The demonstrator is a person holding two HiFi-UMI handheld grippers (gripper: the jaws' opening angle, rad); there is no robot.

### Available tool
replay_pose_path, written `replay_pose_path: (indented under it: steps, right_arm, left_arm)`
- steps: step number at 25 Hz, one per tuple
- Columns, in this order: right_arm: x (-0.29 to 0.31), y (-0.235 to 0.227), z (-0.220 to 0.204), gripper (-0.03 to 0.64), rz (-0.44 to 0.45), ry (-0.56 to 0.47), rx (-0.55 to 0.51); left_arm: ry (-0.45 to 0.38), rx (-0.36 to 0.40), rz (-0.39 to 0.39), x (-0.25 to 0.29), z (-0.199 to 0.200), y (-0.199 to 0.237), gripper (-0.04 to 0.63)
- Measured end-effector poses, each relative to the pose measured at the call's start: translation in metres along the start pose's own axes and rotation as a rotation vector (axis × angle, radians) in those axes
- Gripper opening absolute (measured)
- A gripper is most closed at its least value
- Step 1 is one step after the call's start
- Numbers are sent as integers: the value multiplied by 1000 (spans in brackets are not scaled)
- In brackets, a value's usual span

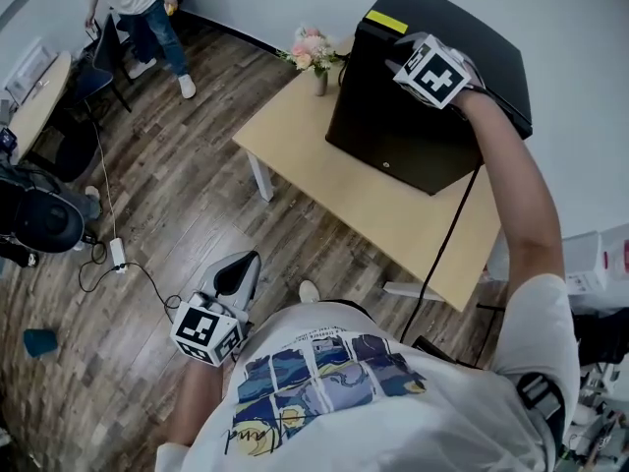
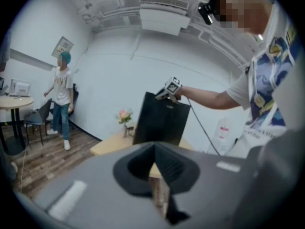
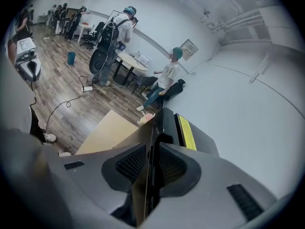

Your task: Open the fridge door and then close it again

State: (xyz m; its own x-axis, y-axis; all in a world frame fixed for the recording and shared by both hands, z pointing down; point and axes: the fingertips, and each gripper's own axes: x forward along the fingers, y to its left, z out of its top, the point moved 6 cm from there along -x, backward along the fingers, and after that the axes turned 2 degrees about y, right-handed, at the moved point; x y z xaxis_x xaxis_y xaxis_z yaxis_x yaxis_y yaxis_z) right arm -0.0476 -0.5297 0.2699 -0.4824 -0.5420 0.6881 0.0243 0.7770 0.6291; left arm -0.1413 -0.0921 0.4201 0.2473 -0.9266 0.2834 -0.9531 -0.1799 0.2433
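Bright even ceiling light, soft shadows, fisheye-warped dark edges, near foreground blurred

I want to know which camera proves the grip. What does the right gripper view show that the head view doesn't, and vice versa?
Only the right gripper view: the right tongs clamped on the top edge of the fridge door. Only the head view: the door's front face with its lock, and the black cable crossing the table. Both: the fridge's yellow label, the table and the flowers.
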Motion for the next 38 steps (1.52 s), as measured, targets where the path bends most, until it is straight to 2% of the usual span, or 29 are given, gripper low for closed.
replay_pose_path:
  steps: [9, 38]
  right_arm:
    - [8, 0, 2, 63, 7, 61, 48]
    - [2, -2, -3, 51, -11, 42, 108]
  left_arm:
    - [3, -18, 38, -22, -10, 7, 8]
    - [-1, -25, 80, -82, -29, 0, 8]
